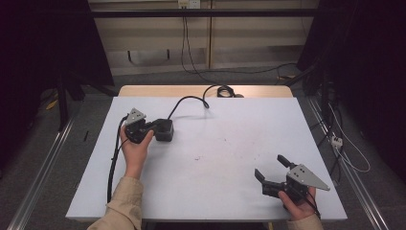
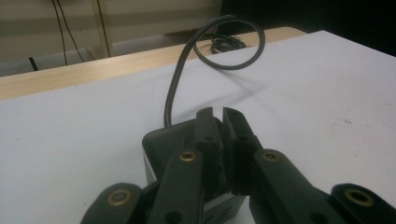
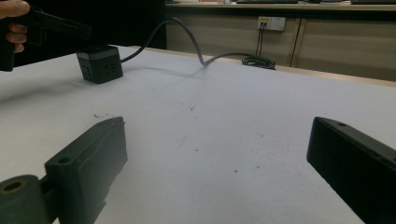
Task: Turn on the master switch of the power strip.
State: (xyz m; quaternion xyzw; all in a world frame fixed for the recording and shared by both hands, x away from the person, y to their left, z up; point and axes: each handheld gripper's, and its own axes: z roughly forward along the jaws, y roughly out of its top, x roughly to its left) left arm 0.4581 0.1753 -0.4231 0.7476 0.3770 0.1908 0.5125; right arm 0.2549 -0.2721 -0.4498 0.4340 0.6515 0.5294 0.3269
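Forearms enter at the bottom of the high view: your left gripper (image 1: pixel 152 128) rests against the black power cube (image 1: pixel 164 130), whose cable (image 1: pixel 189 99) runs from the cube to the table's (image 1: pixel 230 158) far edge. Your right gripper (image 1: pixel 269 168), well apart from the cube, has its jaws spread and holds nothing.

Left gripper view: your jaws stand almost together over the cube's (image 2: pixel 163 142) top, pinching little or nothing. Judged risk: closing there may slip off the smooth casing, and the stiff, looped cable (image 2: pixel 219 44) could drag or tip the cube when you lift it.

Right gripper view: the cube (image 3: pixel 99 64) is a matt black block with socket slots on its near face, sitting upright.
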